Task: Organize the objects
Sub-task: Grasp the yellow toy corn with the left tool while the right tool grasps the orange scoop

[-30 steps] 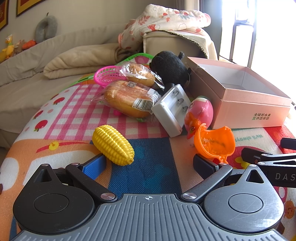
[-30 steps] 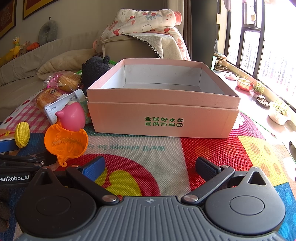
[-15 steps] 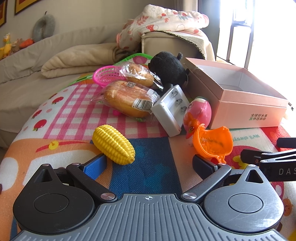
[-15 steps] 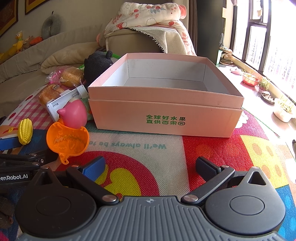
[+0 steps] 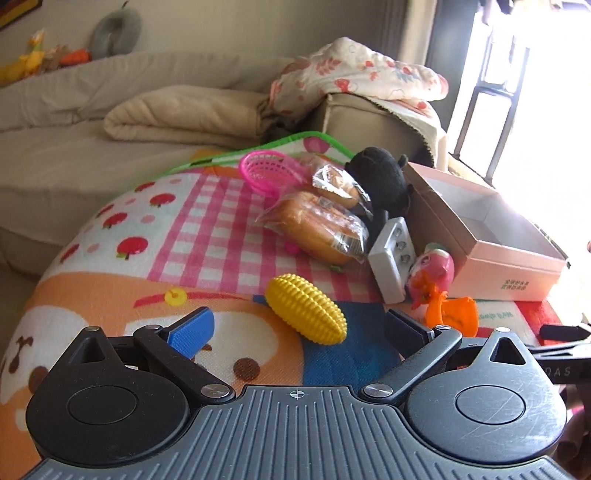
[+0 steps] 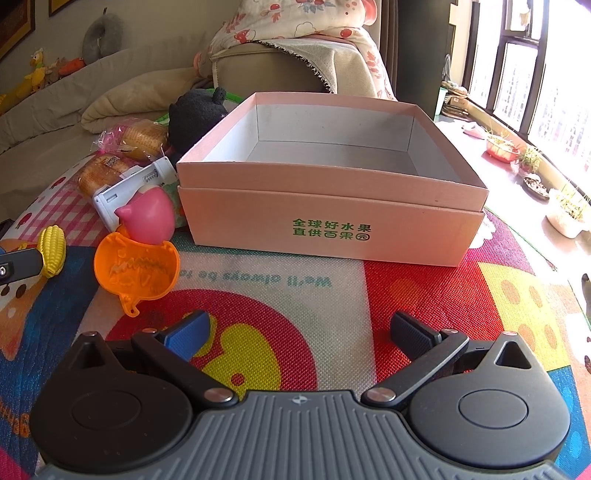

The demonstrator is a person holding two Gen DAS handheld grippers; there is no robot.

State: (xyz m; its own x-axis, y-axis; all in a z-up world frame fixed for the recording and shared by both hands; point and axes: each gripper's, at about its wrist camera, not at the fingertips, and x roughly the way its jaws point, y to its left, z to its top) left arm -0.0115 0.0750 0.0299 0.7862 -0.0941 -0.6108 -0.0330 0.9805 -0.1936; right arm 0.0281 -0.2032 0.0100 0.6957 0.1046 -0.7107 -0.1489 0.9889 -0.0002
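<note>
A yellow toy corn (image 5: 306,309) lies on the colourful mat just ahead of my left gripper (image 5: 295,328), which is open and holds nothing. Behind the corn lie two wrapped breads (image 5: 317,225), a white battery charger (image 5: 391,254), a pink toy (image 5: 434,269), an orange duck-shaped mould (image 5: 452,314) and a black plush (image 5: 380,181). An open pink cardboard box (image 6: 332,206) stands in front of my right gripper (image 6: 299,330), which is open and empty above the mat. The corn (image 6: 51,245), mould (image 6: 136,269) and pink toy (image 6: 147,218) sit left of the box.
A pink toy basket (image 5: 267,173) rests at the mat's far edge. A beige sofa with a folded blanket (image 5: 177,118) lies behind. A floral quilt (image 6: 303,18) covers the armrest. Potted plants (image 6: 565,210) line the sill at the right. The left gripper's finger (image 6: 18,264) pokes in at the left edge.
My left gripper has lifted and swung left, so the corn now sits between its fingers in view. My right gripper has risen and come a little closer to the box.
</note>
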